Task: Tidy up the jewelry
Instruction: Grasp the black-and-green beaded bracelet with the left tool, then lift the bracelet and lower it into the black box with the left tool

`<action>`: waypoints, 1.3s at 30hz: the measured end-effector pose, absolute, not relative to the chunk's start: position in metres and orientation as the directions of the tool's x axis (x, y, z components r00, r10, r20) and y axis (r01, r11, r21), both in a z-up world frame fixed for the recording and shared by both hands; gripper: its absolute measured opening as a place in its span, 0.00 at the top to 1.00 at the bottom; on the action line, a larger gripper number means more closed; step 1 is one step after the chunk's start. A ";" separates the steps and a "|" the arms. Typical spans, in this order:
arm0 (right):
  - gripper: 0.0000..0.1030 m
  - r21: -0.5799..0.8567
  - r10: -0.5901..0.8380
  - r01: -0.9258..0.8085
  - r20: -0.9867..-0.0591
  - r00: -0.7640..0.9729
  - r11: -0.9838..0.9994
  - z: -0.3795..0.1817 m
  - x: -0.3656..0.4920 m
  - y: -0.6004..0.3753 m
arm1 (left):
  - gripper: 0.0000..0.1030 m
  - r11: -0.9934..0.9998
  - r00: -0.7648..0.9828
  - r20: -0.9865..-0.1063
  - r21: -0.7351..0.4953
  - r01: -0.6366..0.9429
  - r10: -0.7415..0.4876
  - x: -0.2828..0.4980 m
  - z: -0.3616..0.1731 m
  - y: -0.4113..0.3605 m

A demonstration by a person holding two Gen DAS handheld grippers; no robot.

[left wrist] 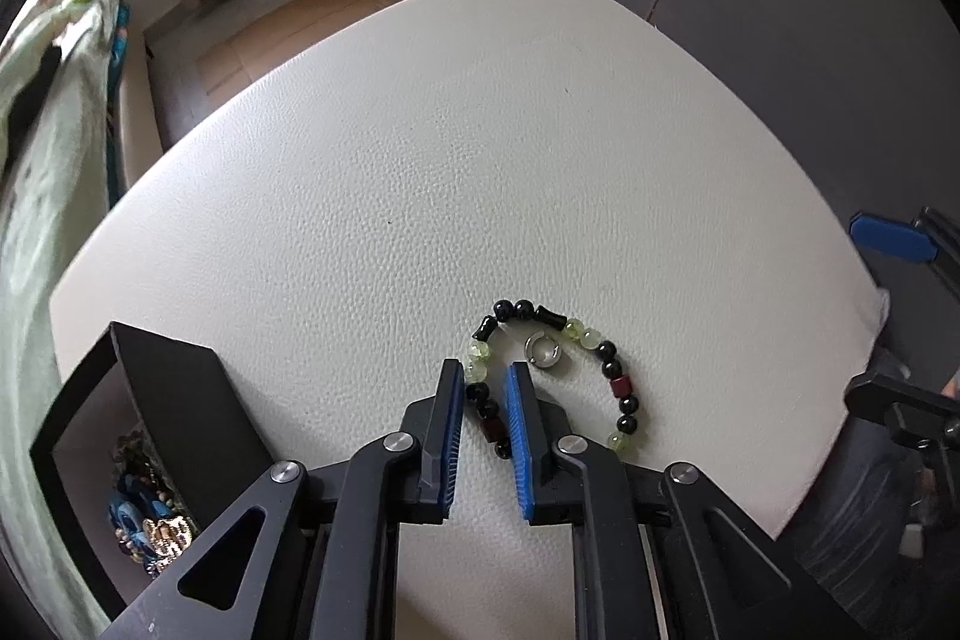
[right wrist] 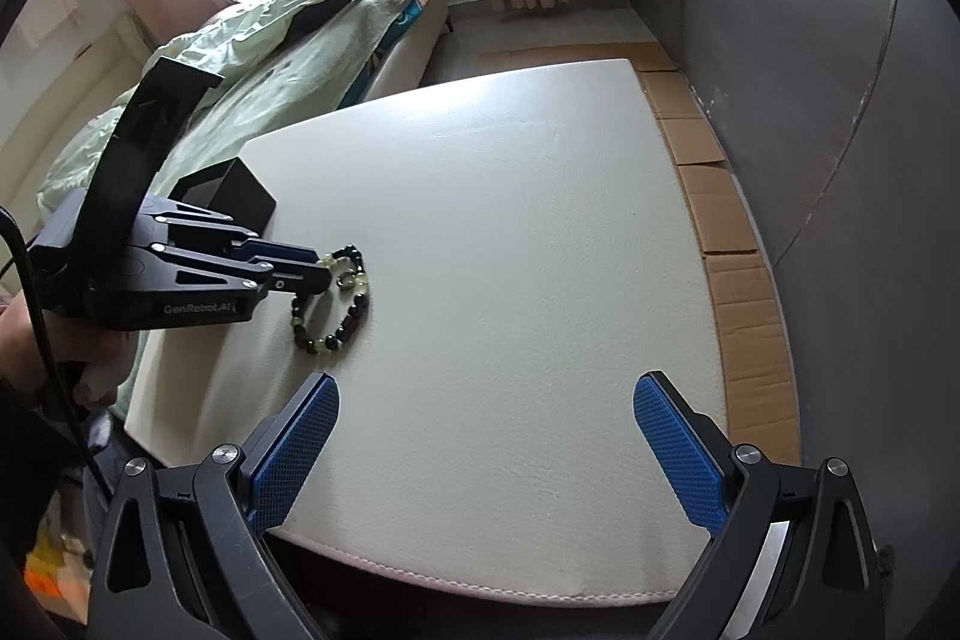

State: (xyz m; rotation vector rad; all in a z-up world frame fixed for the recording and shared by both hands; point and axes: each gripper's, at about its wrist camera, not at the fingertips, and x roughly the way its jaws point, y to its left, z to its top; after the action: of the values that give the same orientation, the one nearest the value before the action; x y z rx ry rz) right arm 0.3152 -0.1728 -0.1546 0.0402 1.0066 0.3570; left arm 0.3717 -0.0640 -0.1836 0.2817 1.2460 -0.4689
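Left hand-held gripper [left wrist: 486, 400] straddles black-green-maroon beaded bracelet [left wrist: 612, 370] on white leather desk [left wrist: 420, 160], jaws narrowed, grip not confirmed. Risk: beads roll free, drag small silver ring [left wrist: 543, 352]. Right hand-held gripper [right wrist: 486, 436] released, idle.

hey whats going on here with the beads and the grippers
A person is sorting jewelry with two handheld grippers. The left gripper is down on the white table, its blue fingers straddling one side of a beaded bracelet, not yet closed on it. A small silver ring lies inside the bracelet's loop. A black box with other jewelry sits to the left. The right gripper hovers open and empty.
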 end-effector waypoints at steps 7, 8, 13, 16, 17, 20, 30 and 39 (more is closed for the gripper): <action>0.04 0.206 0.323 -0.281 -0.816 0.479 0.937 -0.157 0.308 -0.170 | 0.93 0.876 0.267 -0.944 -0.044 0.480 -0.194 0.362 -0.184 -0.060; 0.04 0.208 0.324 -0.281 -0.816 0.479 0.937 -0.157 0.307 -0.170 | 0.93 0.875 0.269 -0.943 -0.043 0.483 -0.195 0.361 -0.184 -0.060; 0.04 0.224 0.338 -0.278 -0.807 0.484 0.934 -0.157 0.308 -0.174 | 0.93 0.880 0.274 -0.935 -0.076 0.469 -0.226 0.357 -0.183 -0.051; 0.04 0.233 0.346 -0.278 -0.801 0.489 0.932 -0.156 0.312 -0.175 | 0.93 0.875 0.293 -0.924 -0.082 0.476 -0.246 0.352 -0.180 -0.049; 0.04 0.236 0.349 -0.279 -0.799 0.490 0.931 -0.156 0.313 -0.174 | 0.93 0.874 0.297 -0.921 -0.083 0.480 -0.251 0.350 -0.179 -0.048; 0.04 0.245 0.360 -0.284 -0.795 0.488 0.927 -0.157 0.317 -0.174 | 0.93 0.863 0.318 -0.908 -0.086 0.498 -0.274 0.341 -0.176 -0.047; 0.04 0.261 0.387 -0.311 -0.793 0.471 0.914 -0.163 0.330 -0.164 | 0.93 0.871 0.398 -0.858 -0.107 0.480 -0.324 0.331 -0.151 -0.030; 0.04 0.288 0.407 -0.312 -0.795 0.450 0.906 -0.174 0.341 -0.161 | 0.93 0.875 0.453 -0.820 -0.114 0.470 -0.350 0.329 -0.115 -0.023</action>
State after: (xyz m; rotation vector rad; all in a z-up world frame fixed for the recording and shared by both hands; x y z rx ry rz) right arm 0.3412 -0.1608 -0.1740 0.1052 1.0109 0.4455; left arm 0.3293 -0.0226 -0.1153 0.1360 0.9778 -0.5083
